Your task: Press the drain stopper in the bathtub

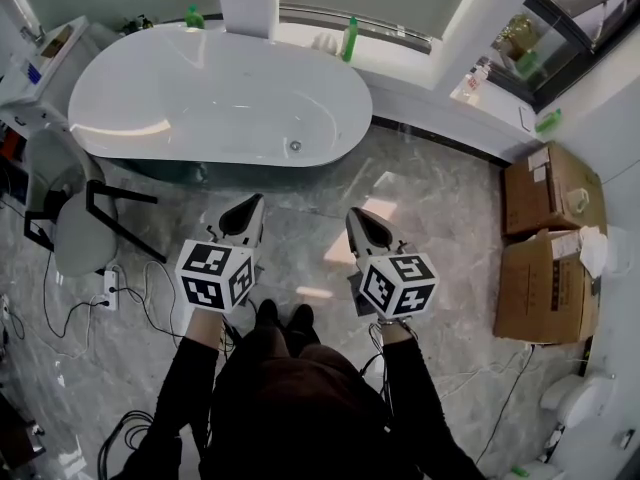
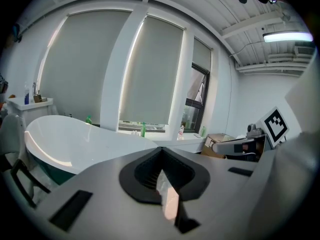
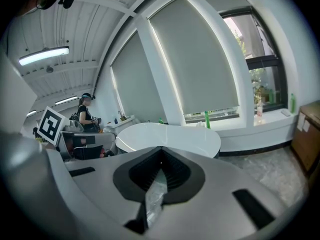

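Note:
The white oval bathtub [image 1: 220,98] stands on the marble floor ahead of me, and its small round metal drain stopper [image 1: 294,146] sits in the bottom near the right end. Both grippers hover over the floor short of the tub, well apart from the stopper. My left gripper [image 1: 256,202] has its jaws shut with nothing between them. My right gripper [image 1: 353,214] is also shut and empty. In the left gripper view the tub [image 2: 75,144] lies ahead to the left. In the right gripper view the tub [image 3: 170,136] is straight ahead, and the stopper is not visible in either.
A grey chair with black legs [image 1: 75,208] stands left of the tub, with cables and a power strip [image 1: 110,290] on the floor. Green bottles [image 1: 350,38] line the window sill. Cardboard boxes [image 1: 545,238] stack at the right. A person [image 3: 86,115] stands far off.

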`<move>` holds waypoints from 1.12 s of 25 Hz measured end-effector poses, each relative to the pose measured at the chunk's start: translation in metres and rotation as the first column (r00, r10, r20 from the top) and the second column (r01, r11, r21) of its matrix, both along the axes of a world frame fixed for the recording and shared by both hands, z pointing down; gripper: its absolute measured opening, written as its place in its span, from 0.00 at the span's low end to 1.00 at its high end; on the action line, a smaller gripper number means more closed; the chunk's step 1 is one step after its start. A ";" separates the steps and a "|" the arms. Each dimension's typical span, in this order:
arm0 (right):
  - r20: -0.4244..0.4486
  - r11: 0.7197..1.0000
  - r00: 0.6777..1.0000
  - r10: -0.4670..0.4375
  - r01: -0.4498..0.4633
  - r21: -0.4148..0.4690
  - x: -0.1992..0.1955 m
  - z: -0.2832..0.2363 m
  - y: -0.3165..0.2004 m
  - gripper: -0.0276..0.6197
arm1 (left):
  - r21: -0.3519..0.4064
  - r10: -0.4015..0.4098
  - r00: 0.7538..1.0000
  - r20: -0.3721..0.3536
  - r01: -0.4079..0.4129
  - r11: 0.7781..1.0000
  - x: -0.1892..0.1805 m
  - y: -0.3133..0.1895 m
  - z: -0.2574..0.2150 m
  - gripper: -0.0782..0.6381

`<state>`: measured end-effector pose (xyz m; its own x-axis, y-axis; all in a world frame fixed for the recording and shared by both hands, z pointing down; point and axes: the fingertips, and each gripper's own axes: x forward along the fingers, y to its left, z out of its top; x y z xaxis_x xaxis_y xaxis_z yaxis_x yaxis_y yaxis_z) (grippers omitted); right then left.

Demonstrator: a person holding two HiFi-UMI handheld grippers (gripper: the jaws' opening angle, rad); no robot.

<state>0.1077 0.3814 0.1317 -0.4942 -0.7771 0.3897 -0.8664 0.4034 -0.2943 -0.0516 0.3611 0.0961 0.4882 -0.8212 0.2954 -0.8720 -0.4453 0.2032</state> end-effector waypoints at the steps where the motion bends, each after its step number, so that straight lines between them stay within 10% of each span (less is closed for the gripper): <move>1: 0.001 1.000 1.000 0.005 -0.005 0.005 0.005 -0.002 -0.002 0.04 | 0.005 -0.006 1.000 0.004 0.006 1.000 0.000 -0.002 -0.002 0.12; 28: -0.012 0.999 1.000 0.014 -0.014 -0.031 0.018 0.017 -0.103 0.04 | -0.013 0.007 1.000 0.012 -0.007 1.000 0.015 -0.122 0.013 0.12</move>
